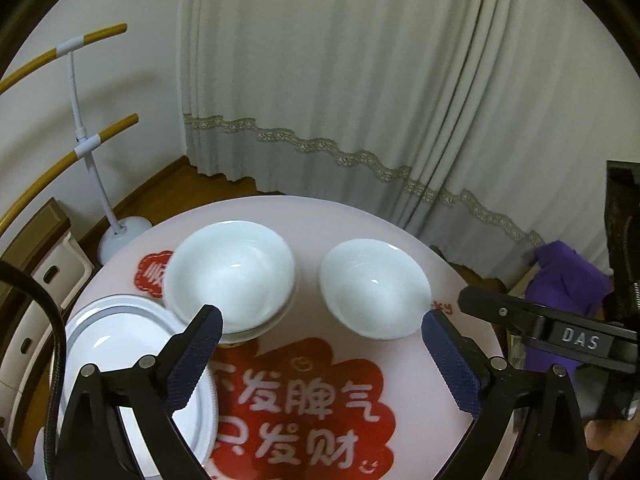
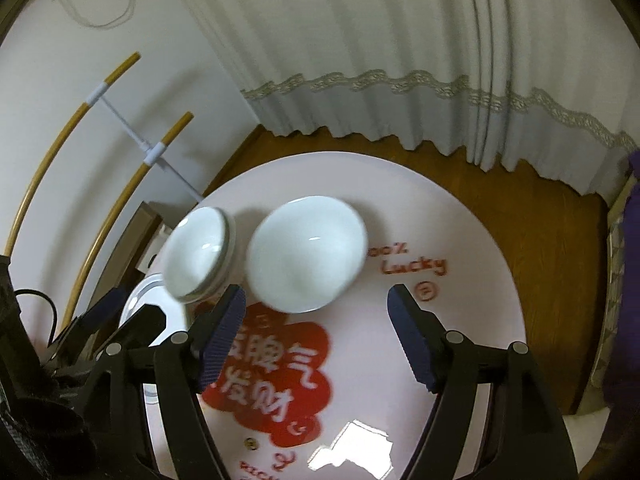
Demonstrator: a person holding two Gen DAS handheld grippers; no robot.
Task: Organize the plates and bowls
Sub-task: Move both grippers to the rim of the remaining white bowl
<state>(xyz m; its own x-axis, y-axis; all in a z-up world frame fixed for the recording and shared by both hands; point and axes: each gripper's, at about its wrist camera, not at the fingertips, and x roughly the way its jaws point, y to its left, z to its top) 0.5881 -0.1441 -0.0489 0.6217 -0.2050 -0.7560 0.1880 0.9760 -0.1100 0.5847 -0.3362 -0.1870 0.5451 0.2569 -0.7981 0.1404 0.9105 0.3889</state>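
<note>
left wrist: plates [image 1: 132, 344] whole | right wrist: "Lucky" lettering [image 2: 414, 266]

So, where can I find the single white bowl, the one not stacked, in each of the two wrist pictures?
Left wrist view: the single bowl sits right of centre, just above the right finger.
Right wrist view: the same bowl sits at centre, above the left finger.
Shared landmark: the stacked bowls stand directly to its left in both.
</note>
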